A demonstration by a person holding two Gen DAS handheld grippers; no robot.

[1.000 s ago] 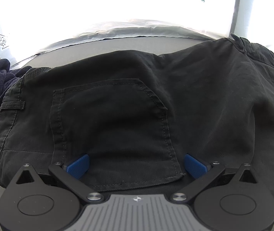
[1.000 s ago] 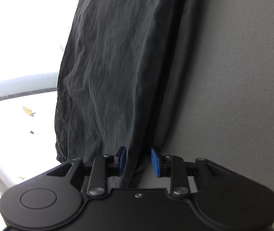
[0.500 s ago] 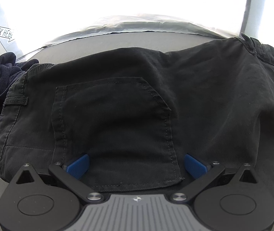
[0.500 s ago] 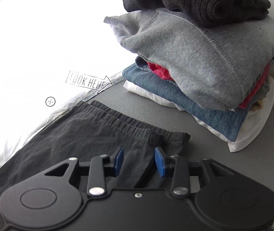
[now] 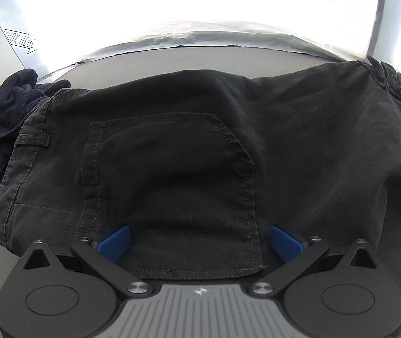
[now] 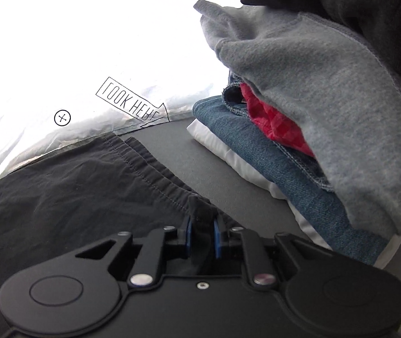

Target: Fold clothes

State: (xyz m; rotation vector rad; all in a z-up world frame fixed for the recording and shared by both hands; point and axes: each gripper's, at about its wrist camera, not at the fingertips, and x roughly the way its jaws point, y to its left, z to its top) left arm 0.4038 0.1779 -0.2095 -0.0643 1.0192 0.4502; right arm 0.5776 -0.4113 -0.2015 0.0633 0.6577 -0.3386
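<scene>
1. While black trousers (image 5: 228, 146) lie spread on a grey table (image 6: 228, 169), the right gripper (image 6: 202, 232) pinches a small tuck of fabric at the waistband (image 6: 149, 174) corner; its jaws have just been closing and cloth now sits between the blue pads (image 6: 188, 232).
2. At the other end, the left gripper (image 5: 199, 243) hangs over the back pocket (image 5: 169, 191) with jaws spread wide, holding nothing; whether its pads rest on the cloth cannot be told.
3. Risk one, as a judgement: the right-hand bite looks thin and close to the hem, so a pull may slip it free and drop the fold halfway.
4. Risk two: with only one corner held, lifting could drag the whole garment across the table rather than fold it, bunching the wrinkles already visible near the waistband.
5. Risk three: a stack (image 6: 299, 140) of folded clothes stands close beside the right gripper, and a wide swing could knock its grey sweatshirt (image 6: 313, 79) or jeans (image 6: 271, 152) out of line.
6. Risk four: a dark garment (image 5: 6, 104) touches the trousers' far side in the left view and could be swept along with them.
</scene>
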